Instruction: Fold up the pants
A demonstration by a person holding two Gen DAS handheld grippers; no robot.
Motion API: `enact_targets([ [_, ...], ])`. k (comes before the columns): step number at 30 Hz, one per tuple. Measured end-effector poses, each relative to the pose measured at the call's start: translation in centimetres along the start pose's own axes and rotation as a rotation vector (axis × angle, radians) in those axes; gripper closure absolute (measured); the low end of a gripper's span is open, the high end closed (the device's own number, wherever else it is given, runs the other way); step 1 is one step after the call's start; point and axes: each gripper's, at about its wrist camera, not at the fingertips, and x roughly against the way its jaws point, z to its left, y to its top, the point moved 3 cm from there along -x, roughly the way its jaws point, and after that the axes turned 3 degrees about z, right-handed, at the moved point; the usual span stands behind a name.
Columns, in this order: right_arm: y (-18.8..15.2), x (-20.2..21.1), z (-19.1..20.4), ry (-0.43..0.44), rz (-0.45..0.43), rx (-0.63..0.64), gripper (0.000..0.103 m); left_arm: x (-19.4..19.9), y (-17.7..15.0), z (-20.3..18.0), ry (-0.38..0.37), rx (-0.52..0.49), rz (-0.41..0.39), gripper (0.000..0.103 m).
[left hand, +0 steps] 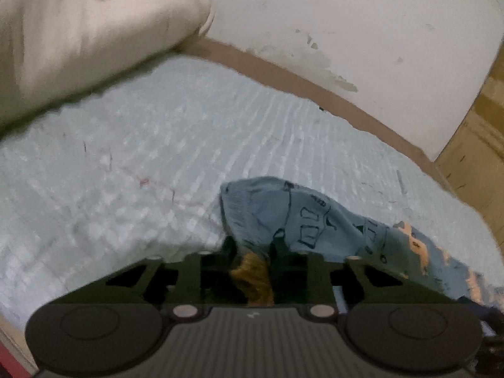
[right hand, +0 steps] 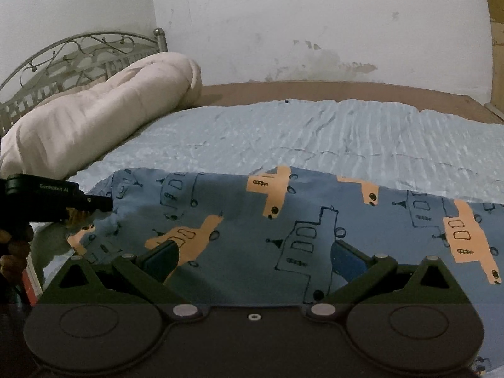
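Note:
Blue pants [right hand: 252, 220] with orange and dark-outline prints lie spread across the near part of the bed. My right gripper [right hand: 255, 261] hovers just over their middle, open, with its blue pads wide apart and nothing pinched. At the left end of the pants, my left gripper [right hand: 94, 204] is held by a hand [right hand: 12, 252]. In the left wrist view my left gripper [left hand: 253, 252] is shut on the edge of the pants [left hand: 299, 217]. A bunched fold with an orange patch is caught between its fingers, and the cloth rises off the sheet from there.
A light blue textured sheet [right hand: 315, 132] covers the bed. A rolled cream duvet [right hand: 104, 116] lies at the far left against a metal headboard [right hand: 78, 50]. A brown bed edge [right hand: 315, 89] runs along the stained white wall. A wooden panel [left hand: 472, 157] stands at the right.

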Motion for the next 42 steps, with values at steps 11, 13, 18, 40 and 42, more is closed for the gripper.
enact_targets([
  [11, 0.0, 0.5, 0.0, 0.015, -0.016, -0.006, 0.001, 5.3, -0.2, -7.3, 0.161, -0.355, -0.244, 0.088],
  [13, 0.2, 0.8, 0.3, 0.022, -0.031, 0.009, 0.001, 6.4, 0.0, -7.2, 0.153, -0.341, -0.246, 0.088],
  [18, 0.8, 1.2, 1.1, 0.024, -0.054, 0.057, 0.001, 6.9, 0.0, -6.1, 0.204, -0.318, -0.209, 0.089],
  [40, 7.2, -10.8, -1.8, -0.01, 0.139, 0.347, 0.001, 1.3, 0.8, -9.5, 0.203, -0.401, -0.122, 0.018],
  [42, 7.8, -11.3, -2.9, -0.052, 0.128, 0.316, 0.001, -0.3, 0.6, -10.3, 0.223, -0.434, -0.092, 0.018],
])
